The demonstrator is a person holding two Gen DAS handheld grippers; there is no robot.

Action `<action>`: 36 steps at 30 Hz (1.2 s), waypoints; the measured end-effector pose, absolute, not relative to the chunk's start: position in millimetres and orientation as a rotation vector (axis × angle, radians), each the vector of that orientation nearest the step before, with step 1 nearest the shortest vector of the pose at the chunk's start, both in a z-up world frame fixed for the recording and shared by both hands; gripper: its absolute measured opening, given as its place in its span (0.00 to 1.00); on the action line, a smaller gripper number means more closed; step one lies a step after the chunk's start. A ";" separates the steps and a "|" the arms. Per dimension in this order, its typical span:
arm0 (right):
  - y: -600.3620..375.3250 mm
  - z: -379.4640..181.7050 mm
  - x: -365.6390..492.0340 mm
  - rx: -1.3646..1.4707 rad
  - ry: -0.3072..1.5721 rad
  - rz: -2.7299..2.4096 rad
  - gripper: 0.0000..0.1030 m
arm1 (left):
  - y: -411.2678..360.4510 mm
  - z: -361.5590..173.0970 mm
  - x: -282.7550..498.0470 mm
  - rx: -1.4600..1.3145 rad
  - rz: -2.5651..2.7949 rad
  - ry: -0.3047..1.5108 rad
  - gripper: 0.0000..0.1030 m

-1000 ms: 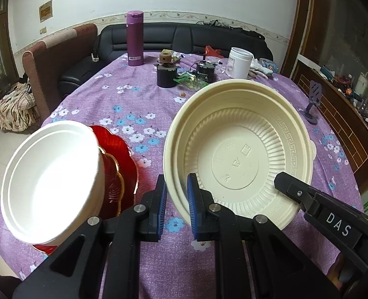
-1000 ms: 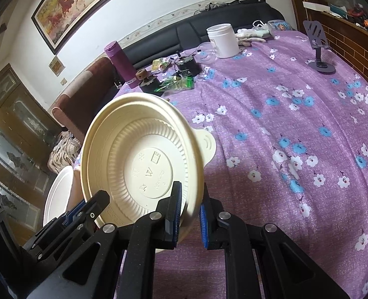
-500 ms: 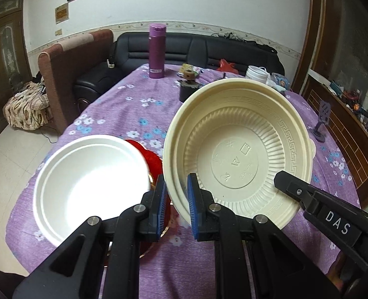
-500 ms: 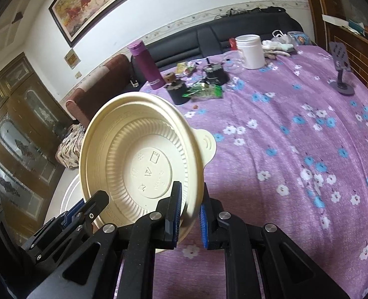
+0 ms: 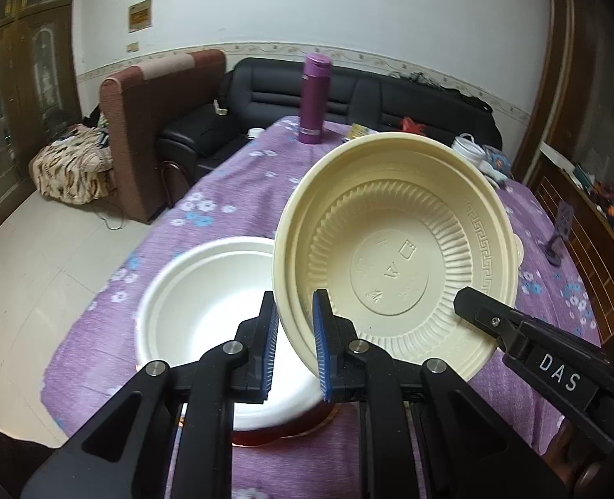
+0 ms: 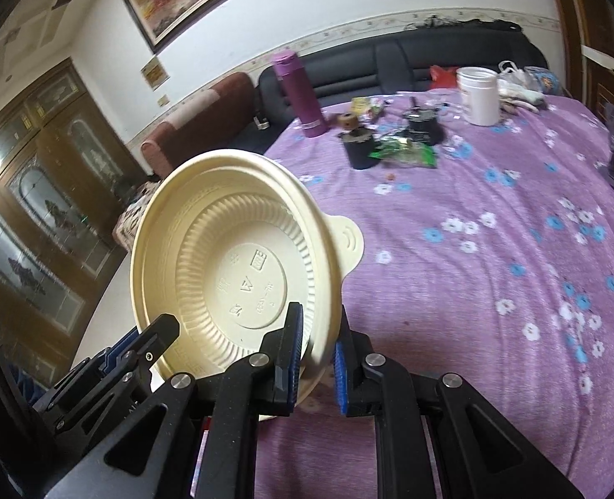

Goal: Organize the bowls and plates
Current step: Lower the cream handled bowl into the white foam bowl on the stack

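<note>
Grip, left: left gripper point(image 5: 293, 345) is clenched on the near rim of the cream bowl point(image 5: 394, 249), one blue pad inside the wall, one outside.
Grip, right: right gripper point(image 6: 317, 357) is clamped on the same bowl's rim, on its far side from the left; both sets of tongs carry one bowl.
Bowl attitude: held clear of the table and tilted steeply, inside facing the cameras; its tab handle point(image 6: 348, 241) points toward 2 o'clock in the right wrist view.
Target, judged: white bowl point(image 5: 207, 303) sits at 9 o'clock of the cream bowl in the left wrist view, on a red plate point(image 5: 282, 432) of which only a sliver shows; nesting there looks like the step in hand.
Method: level the cream bowl before lowering, move both hands together so the thin rim does not twist, centre over the white bowl, release both at once.
Edges: table edge point(image 5: 99, 303) runs just beyond the white bowl at 9 o'clock; floor lies past it, so overshoot that way is the risk.
Open room: purple cloth is bare from 12 to 3 o'clock; purple flask point(image 5: 316, 97) and other clutter stand well apart at the far end.
</note>
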State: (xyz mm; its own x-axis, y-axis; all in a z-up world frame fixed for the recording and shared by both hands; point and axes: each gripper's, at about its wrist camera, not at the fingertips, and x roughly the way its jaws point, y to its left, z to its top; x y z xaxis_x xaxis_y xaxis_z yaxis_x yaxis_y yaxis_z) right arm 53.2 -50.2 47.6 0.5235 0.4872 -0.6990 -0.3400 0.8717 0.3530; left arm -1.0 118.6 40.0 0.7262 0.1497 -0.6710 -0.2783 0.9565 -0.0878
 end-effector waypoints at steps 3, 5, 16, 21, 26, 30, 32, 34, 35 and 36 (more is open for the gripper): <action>-32.8 55.2 51.5 0.157 0.887 0.535 0.12 | 132.2 44.5 -4.8 -0.200 0.268 0.713 0.14; -20.0 58.5 50.7 0.139 0.888 0.560 0.13 | 141.6 46.1 -8.8 -0.210 0.285 0.706 0.14; 20.2 50.3 51.0 0.088 0.948 0.636 0.13 | 167.1 36.1 -19.2 -0.247 0.351 0.735 0.14; 26.7 41.9 50.7 0.068 0.985 0.644 0.13 | 170.2 29.5 -22.8 -0.259 0.352 0.756 0.14; 32.3 38.9 49.0 0.044 1.000 0.646 0.13 | 173.2 26.9 -25.5 -0.264 0.351 0.768 0.14; 36.6 36.3 47.4 0.029 1.016 0.650 0.13 | 176.5 23.7 -28.2 -0.270 0.350 0.778 0.14; 39.0 35.1 45.1 0.019 1.019 0.652 0.13 | 178.2 22.4 -29.6 -0.271 0.351 0.781 0.14; 40.6 34.0 44.7 0.013 1.024 0.653 0.13 | 179.8 20.7 -30.6 -0.275 0.349 0.787 0.14; 41.4 33.1 44.5 0.011 1.028 0.652 0.13 | 180.8 19.8 -30.7 -0.274 0.348 0.789 0.14; 42.2 32.3 44.1 0.008 1.033 0.652 0.14 | 181.3 19.4 -30.6 -0.273 0.348 0.790 0.14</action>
